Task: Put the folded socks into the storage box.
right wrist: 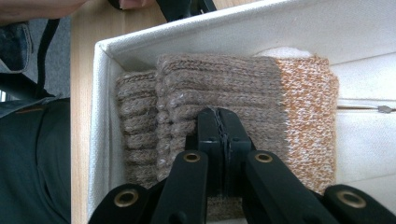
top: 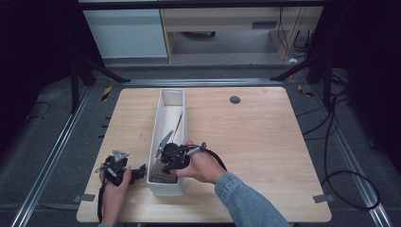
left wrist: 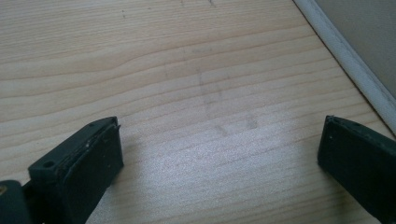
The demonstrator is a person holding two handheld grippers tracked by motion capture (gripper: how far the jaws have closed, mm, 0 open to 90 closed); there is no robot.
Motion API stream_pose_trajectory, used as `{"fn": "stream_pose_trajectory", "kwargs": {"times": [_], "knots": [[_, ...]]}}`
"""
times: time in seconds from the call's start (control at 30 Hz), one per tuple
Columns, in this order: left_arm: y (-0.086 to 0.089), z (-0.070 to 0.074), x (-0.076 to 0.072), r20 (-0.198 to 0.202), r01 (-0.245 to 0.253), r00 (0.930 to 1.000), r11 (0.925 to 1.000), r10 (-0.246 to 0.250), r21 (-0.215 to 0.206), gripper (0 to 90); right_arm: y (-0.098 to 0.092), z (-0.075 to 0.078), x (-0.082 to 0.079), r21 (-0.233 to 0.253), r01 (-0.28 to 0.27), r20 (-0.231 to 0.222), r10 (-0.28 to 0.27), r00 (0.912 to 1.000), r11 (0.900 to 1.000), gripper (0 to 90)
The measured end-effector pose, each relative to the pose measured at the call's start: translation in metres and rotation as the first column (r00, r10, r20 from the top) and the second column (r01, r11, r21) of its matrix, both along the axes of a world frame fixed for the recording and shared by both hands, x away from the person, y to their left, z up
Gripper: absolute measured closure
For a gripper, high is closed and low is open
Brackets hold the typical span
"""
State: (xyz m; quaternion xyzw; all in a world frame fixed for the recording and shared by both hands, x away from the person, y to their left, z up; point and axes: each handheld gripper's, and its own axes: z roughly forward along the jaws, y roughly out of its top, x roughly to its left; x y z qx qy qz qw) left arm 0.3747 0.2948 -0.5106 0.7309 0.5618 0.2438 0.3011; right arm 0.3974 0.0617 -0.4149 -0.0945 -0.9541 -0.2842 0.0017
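The folded knit sock (right wrist: 224, 116) lies at the near end of the white box (top: 163, 189), directly under the right hand-held gripper (right wrist: 219, 122), whose jaws are pressed together against it, while the left hand-held gripper (left wrist: 219, 154) hovers spread over the bench (left wrist: 187, 70) beside the box

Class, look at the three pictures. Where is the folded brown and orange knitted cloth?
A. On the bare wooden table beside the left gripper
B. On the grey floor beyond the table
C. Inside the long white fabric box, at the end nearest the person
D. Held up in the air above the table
C: the folded brown and orange knitted cloth lies against the near end wall of the long white fabric box, with the right gripper over it.
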Motion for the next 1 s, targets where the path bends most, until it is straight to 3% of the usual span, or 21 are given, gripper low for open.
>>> {"fn": "stream_pose_trajectory", "kwargs": {"times": [0.67, 1.0], "knots": [[0.0, 0.0, 0.0, 0.0, 0.0, 1.0, 1.0, 0.0, 0.0, 0.0, -0.01, 0.008, 0.0, 0.014, 0.005, 0.008, -0.005, 1.0, 1.0, 88.6], [0.0, 0.0, 0.0, 0.0, 0.0, 1.0, 1.0, 0.0, 0.0, 0.0, -0.027, 0.023, 0.001, 0.072, 0.022, 0.033, -0.024, 0.9992, 0.997, 87.8]]}}
